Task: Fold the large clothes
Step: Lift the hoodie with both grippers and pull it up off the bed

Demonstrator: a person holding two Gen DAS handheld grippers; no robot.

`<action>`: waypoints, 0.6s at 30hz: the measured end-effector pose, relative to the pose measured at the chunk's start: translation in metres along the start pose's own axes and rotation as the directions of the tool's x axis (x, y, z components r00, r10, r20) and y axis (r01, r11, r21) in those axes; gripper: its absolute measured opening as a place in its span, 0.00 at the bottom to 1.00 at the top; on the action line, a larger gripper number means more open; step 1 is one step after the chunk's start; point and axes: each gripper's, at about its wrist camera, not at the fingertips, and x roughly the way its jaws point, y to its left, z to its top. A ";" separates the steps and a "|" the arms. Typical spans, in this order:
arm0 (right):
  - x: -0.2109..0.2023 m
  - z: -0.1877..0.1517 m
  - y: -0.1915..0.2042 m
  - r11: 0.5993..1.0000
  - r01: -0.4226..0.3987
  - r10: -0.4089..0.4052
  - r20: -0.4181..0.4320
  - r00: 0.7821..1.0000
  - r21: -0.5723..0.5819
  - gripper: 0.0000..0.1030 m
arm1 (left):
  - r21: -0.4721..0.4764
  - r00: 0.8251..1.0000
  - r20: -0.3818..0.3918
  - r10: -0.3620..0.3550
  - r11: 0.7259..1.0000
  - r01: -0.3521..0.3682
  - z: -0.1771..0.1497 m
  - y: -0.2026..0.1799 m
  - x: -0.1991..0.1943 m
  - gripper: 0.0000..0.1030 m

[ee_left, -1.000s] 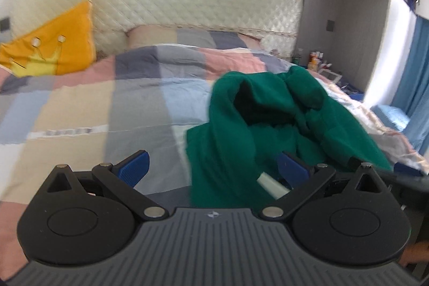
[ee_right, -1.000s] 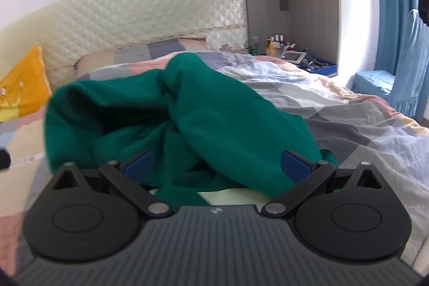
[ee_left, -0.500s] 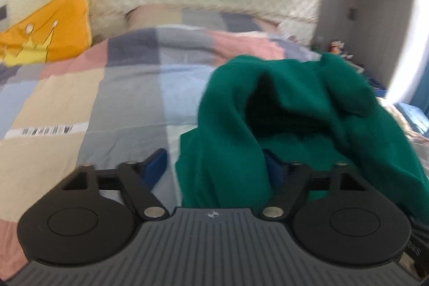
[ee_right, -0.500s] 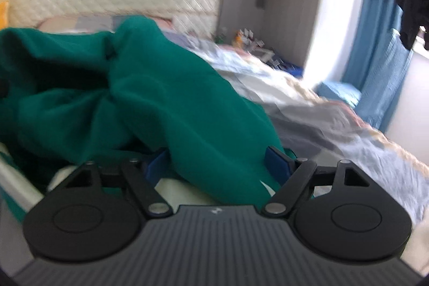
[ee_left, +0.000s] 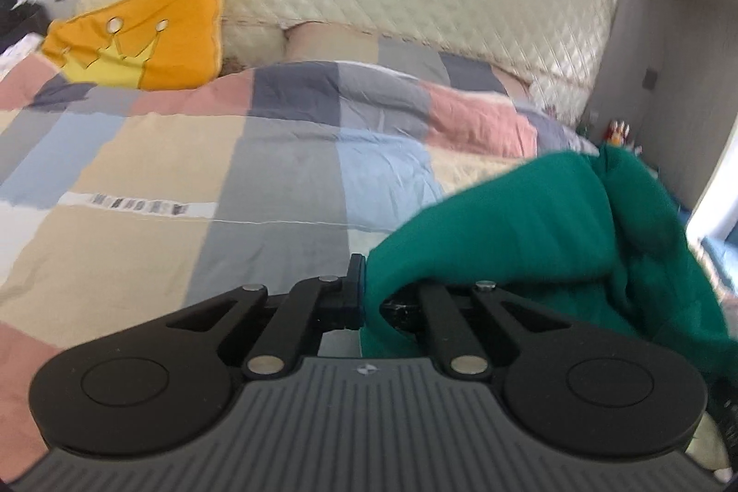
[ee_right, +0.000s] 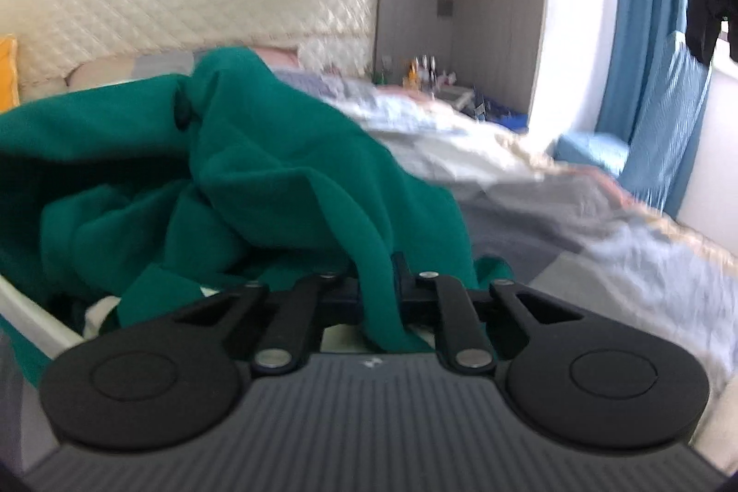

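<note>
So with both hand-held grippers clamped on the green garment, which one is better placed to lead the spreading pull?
Probably the left hand-held gripper: it pinches the green garment at its outer edge, with open bedspread beside it. The right hand-held gripper grips a fold beside the bunched heap.

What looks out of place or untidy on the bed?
The green garment lies crumpled in a heap on the checked quilt, not flat. Both grippers, left and right, pinch its edge.
</note>
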 end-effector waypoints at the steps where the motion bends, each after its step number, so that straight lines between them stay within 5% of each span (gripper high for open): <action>1: -0.003 0.001 -0.001 1.000 0.007 -0.007 0.018 1.000 0.002 0.10 | -0.017 1.000 0.002 -0.001 1.000 0.001 0.003 0.006 -0.007 0.04; 7: -0.027 0.006 -0.018 0.996 0.091 -0.092 0.139 0.986 0.013 0.09 | -0.081 1.000 0.028 0.004 0.997 -0.002 0.014 0.036 -0.059 0.04; 18: -0.061 0.007 -0.041 0.986 0.143 -0.158 0.217 0.963 0.082 0.07 | -0.156 0.982 0.165 0.087 0.986 -0.061 0.019 0.121 -0.189 0.03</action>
